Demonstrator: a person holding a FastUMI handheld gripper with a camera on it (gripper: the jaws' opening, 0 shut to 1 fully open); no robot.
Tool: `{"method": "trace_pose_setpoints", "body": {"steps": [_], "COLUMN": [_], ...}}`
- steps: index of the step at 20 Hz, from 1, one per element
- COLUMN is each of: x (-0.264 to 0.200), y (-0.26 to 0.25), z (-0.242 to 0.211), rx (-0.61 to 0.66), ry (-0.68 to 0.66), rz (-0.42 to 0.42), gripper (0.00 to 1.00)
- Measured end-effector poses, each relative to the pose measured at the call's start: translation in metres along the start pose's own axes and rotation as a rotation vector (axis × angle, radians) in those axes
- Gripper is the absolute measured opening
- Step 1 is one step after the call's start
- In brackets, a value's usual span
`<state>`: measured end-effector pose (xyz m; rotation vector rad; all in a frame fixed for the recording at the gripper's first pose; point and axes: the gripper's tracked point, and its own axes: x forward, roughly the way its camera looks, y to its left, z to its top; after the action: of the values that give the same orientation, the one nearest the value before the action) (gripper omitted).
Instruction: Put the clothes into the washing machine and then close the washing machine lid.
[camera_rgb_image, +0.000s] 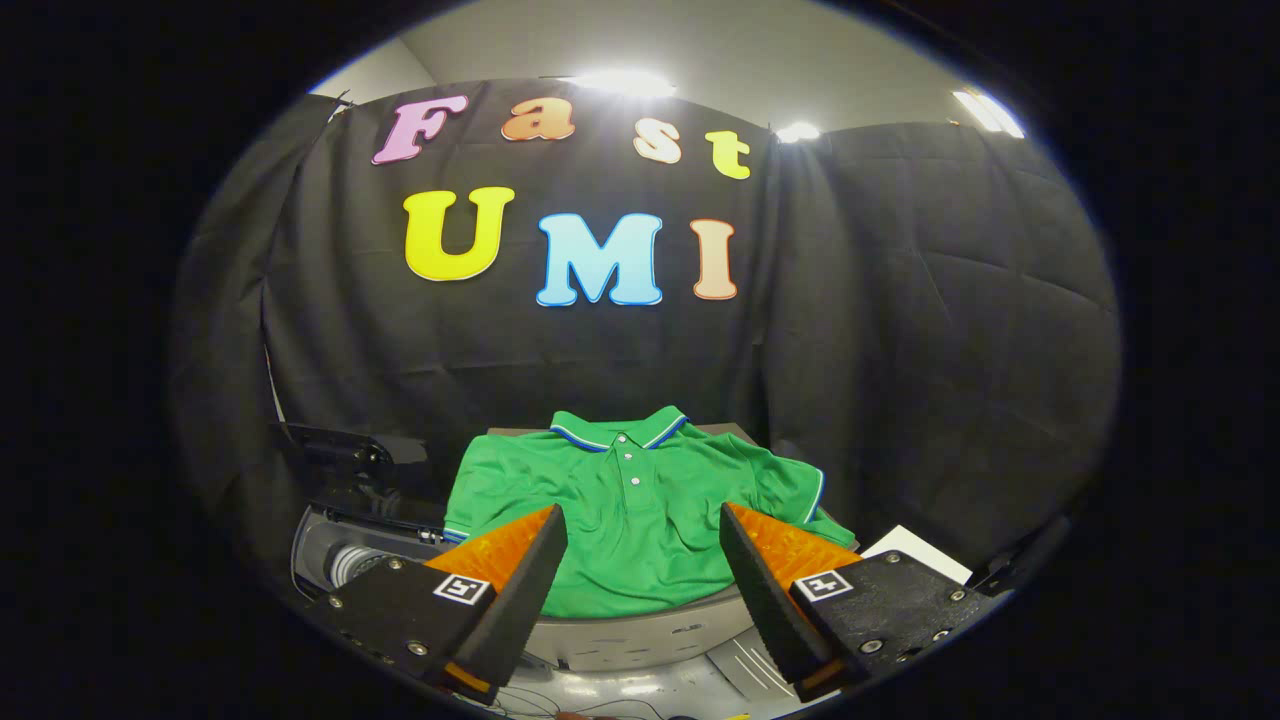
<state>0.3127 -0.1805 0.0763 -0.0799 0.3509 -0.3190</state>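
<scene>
Gripper (640, 520) fingers spread wide, gripping nothing, hovering over green polo shirt (640, 510) laid flat on grey raised surface (640, 630). Washing machine (340, 560) opening just left of shirt, dark lid (350, 460) raised.

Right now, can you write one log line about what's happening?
stage: approach | gripper: open, holding nothing | green polo shirt: spread flat just beyond fingers | washing machine: lid open, beside shirt
</scene>
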Motion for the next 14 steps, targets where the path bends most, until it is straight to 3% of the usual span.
{"method": "trace_pose_setpoints", "body": {"steps": [5,14], "x": [0.058,0.132], "y": [-0.006,0.011], "z": [-0.016,-0.035], "rx": [-0.004,-0.006], "ry": [0.092,0.255], "rz": [0.015,0.122], "gripper": [0.95,0.95]}}
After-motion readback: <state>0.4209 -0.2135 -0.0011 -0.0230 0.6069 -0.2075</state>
